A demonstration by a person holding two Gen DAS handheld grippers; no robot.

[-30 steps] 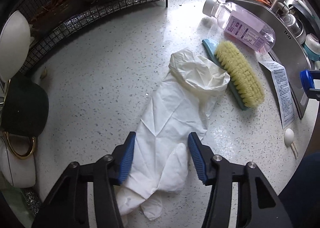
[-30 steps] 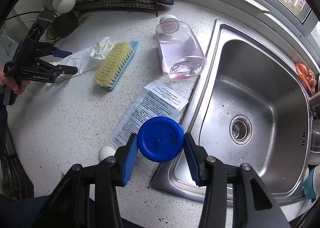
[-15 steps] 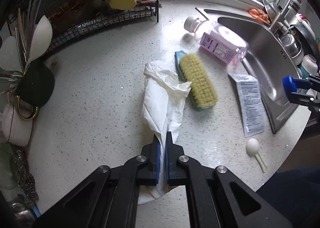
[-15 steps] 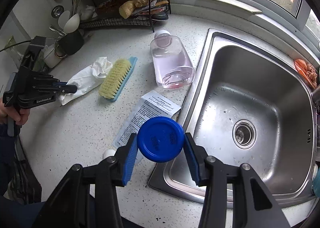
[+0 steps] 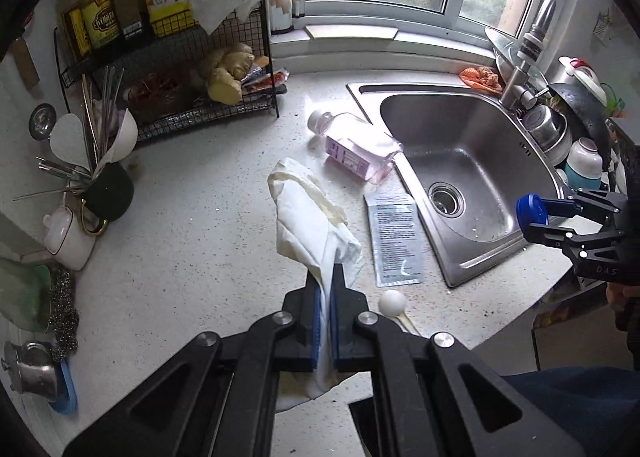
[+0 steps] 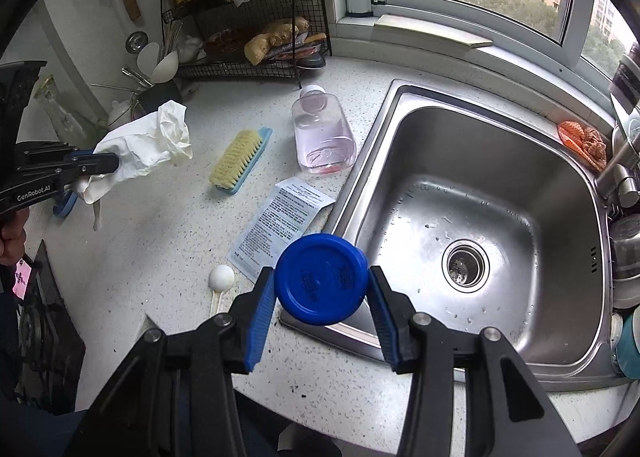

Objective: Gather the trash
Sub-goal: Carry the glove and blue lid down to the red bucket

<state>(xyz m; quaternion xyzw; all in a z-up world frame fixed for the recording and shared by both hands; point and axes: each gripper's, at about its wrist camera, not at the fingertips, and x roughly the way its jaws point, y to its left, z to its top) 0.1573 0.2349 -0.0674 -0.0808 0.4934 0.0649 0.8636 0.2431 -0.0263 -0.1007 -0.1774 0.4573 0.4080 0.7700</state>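
Glossy speckled stone counter (image 6: 168, 241), brushed steel sink (image 6: 520, 161), crumpled thin white glove (image 5: 308, 217), smooth blue plastic lid (image 6: 320, 279)

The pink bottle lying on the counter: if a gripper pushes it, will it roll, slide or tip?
The bottle looks flat-sided and lies on a broad face, so it would probably slide, not roll. It cannot tip further. A little pink liquid sits at its base end, so it is likely light. The clear plastic may be slippery for the pads, and it lies beside the sink rim.
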